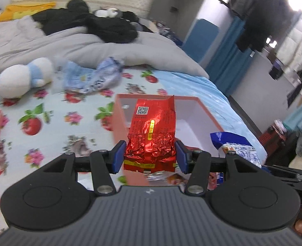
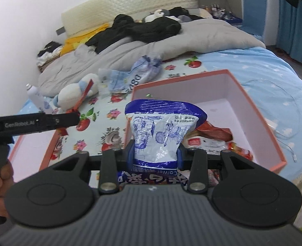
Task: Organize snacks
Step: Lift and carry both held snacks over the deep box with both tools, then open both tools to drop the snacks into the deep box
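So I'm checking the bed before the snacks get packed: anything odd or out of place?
A crumpled blue-and-white empty wrapper lies loose on the sheet beside the plush toy, outside the pink box. A white bottle lies tipped at the bed's edge.

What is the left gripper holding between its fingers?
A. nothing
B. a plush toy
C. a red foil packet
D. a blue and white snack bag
C: in the left wrist view the left gripper has both fingers pressed on a crinkled red foil packet, held up in front of the pink box.
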Demonstrator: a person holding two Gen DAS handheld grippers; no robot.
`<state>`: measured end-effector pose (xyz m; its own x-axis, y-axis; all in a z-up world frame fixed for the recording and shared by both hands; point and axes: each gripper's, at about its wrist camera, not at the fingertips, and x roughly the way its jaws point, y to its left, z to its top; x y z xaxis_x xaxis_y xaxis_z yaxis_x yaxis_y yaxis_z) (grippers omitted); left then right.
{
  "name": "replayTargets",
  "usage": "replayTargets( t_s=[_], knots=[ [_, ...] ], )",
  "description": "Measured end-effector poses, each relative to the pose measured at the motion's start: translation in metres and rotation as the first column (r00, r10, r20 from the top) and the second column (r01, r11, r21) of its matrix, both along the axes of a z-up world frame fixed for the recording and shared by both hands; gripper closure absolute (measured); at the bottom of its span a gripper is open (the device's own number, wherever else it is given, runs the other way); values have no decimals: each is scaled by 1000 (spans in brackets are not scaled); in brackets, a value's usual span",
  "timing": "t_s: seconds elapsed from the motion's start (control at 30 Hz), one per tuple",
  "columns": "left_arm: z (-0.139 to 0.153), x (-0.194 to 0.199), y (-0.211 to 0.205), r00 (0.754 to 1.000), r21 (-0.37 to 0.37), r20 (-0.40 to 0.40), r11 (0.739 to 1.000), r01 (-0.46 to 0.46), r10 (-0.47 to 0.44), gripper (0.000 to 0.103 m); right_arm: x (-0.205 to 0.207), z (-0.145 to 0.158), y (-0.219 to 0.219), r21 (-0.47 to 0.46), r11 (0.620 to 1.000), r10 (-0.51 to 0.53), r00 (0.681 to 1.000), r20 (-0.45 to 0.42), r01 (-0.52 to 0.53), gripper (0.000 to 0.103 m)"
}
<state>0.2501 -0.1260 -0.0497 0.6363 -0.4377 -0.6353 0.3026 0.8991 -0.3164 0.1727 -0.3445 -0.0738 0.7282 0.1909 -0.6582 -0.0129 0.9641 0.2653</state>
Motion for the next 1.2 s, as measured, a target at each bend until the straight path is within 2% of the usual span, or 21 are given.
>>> replayTargets(
  t_s=[0.27,0.53,0.8,0.93,1.03,1.2],
  knots=[
    [-17,30,-50,997,-2,-40,998,63,-63,46,12,-14,-35,-12,998,-61,998,-4,61,62],
    [-51,85,-81,989,3,-124,997,80,-79,46,55,-45,-56,-6,997,-83,995,-51,82,62],
    [-81,133,-112,979,25,-176,993,111,-105,46,100,-79,-65,-28,998,-53,994,-100,51,62],
    [-94,151,-124,973,34,-204,992,119,-109,46,115,-96,-70,-36,999,-46,990,-130,41,61],
    [-101,161,-130,970,39,-215,992,120,-109,46,123,-109,-76,-8,998,-61,985,-163,61,61],
    [-107,170,-129,970,40,-222,993,112,-100,46,129,-116,-81,-9,998,-64,982,-180,63,61]
  ],
)
